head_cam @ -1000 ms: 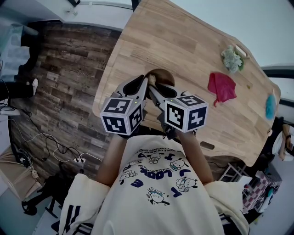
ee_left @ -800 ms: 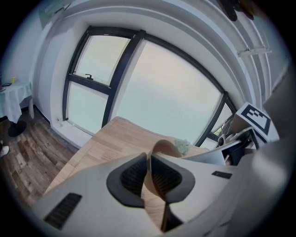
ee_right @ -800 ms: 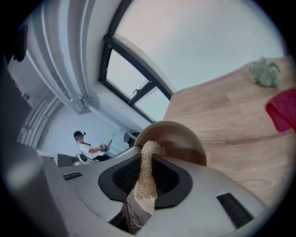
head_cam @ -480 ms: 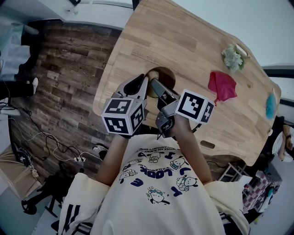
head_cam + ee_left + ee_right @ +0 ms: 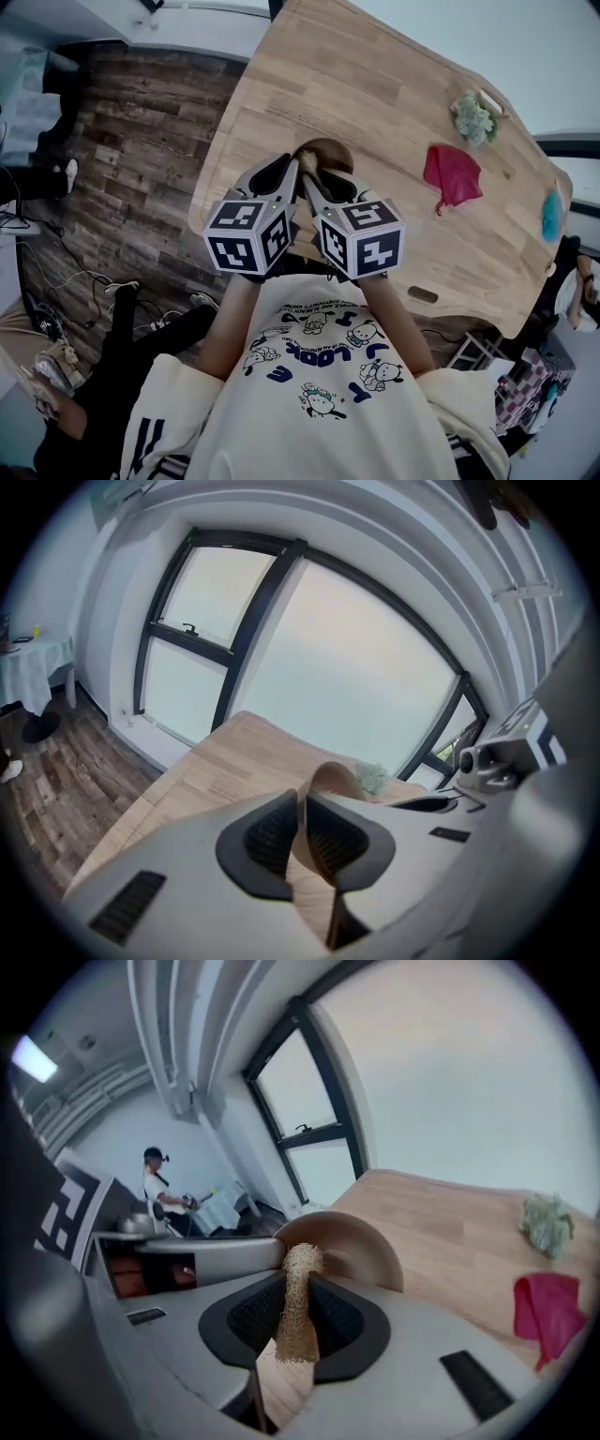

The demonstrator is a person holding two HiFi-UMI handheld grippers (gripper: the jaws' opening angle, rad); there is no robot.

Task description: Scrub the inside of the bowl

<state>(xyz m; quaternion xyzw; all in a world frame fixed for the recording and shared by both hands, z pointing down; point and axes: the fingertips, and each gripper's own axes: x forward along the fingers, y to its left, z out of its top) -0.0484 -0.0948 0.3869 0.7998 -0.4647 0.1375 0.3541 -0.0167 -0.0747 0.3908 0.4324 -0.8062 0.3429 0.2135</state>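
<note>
Held side by side and angled downward, the left tongs gripped the bowl rim, the right tongs a scrubber.

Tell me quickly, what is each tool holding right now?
Left tool: closed on the bowl rim.
Right tool: closed on the scrubber.

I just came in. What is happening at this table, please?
A person works on a wooden bowl at a wooden table, with a tool in each hand. The left tool is shut on the bowl's rim and holds it tilted up. The right tool is shut on a tan fibrous scrubber, whose tip reaches into the bowl. A red cloth lies apart on the table.
</note>
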